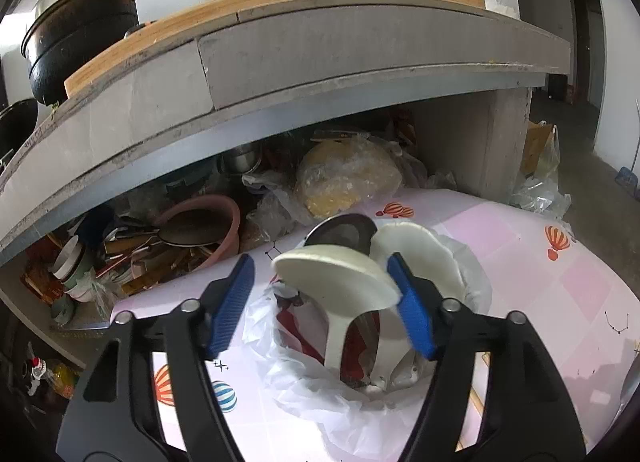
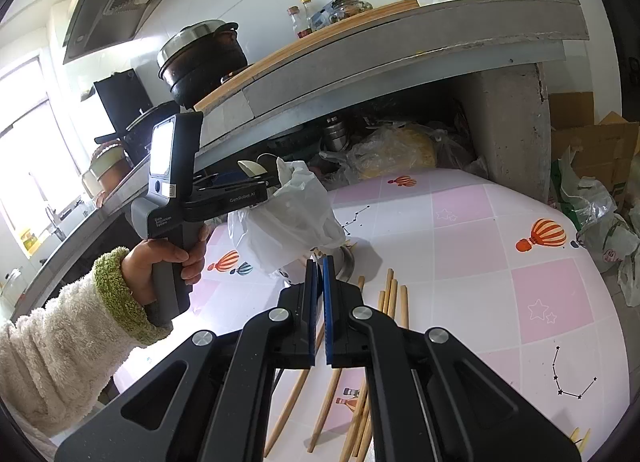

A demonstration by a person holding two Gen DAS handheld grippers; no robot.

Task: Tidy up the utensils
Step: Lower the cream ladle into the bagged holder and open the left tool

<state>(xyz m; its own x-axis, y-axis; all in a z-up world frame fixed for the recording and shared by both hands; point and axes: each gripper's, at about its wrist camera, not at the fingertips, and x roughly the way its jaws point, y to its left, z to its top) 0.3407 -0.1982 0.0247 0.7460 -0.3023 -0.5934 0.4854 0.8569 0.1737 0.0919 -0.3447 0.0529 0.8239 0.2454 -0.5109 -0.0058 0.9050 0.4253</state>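
Pink balloon-print tablecloth [image 2: 472, 262] below a concrete counter [image 1: 320, 62]; left gripper [image 1: 324, 302] spread, right gripper [image 2: 319, 310] pressed together.

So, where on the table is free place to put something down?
Free: the pink tablecloth right of the chopsticks, around the orange balloon print. Crowded: near the utensil holder in its plastic bag, and the shelf under the counter.

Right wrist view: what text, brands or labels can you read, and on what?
"GenRobot.AI": side of the left gripper, white on black.
"Data Acquisition System": my best reading of the small print on its handle, partly blurred.
Bottle labels on the counter: too small to read.
Printed plastic bag at the right edge: unreadable.
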